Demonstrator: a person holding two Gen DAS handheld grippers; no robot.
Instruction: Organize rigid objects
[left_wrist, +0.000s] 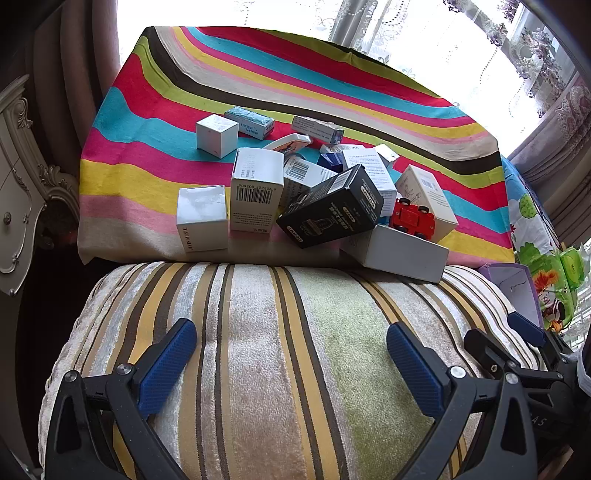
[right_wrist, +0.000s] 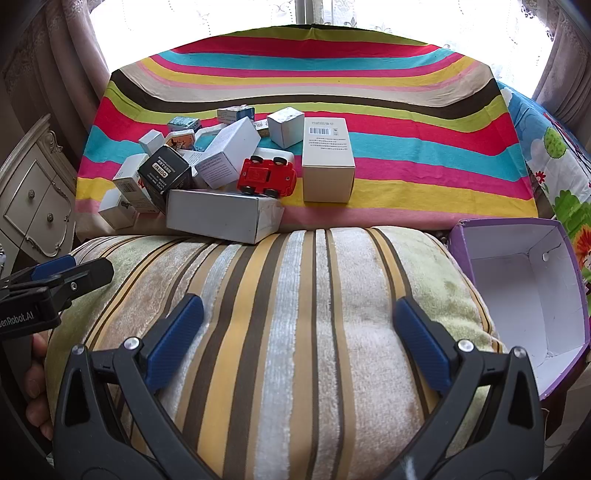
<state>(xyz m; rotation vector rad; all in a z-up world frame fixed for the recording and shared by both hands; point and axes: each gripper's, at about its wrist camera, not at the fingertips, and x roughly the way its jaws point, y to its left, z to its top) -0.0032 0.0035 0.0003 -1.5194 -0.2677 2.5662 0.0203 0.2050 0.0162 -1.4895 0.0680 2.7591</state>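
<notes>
Both tools hang over a striped plush cushion (right_wrist: 295, 314), tilted downward; the left hand-held gripper (left_wrist: 291, 369) has its blue pads spread wide with nothing between them; the right hand-held gripper (right_wrist: 299, 339) is likewise fully spread and empty.

Beyond the cushion, toward 12 o'clock, lies a rainbow-striped cloth (right_wrist: 406, 92); on it sits the jumble of small boxes to be sorted.

In the left wrist view, a black box (left_wrist: 330, 206) leans tilted at the centre of the pile; a white barcoded box (left_wrist: 255, 188) stands upright just beside it at 9 o'clock; a white cube (left_wrist: 202, 218) stands further out at 9 o'clock, near the cloth's front edge; another white cube (left_wrist: 217, 134) sits apart at 11 o'clock.

A red toy car (right_wrist: 266, 177) lies wheels-up at the pile's 3 o'clock side, resting against a long white box (right_wrist: 221, 218) that overhangs the cushion's far edge; a tall white box (right_wrist: 327, 158) stands alone at 3 o'clock of the car, clear of the heap.

At 3 o'clock of the right hand-held gripper, just beside the cushion, a purple-sided open box (right_wrist: 461, 240) stands with a white interior; nothing shows inside it.

A carved cream cabinet (right_wrist: 33, 206) stands at 9 o'clock.
</notes>
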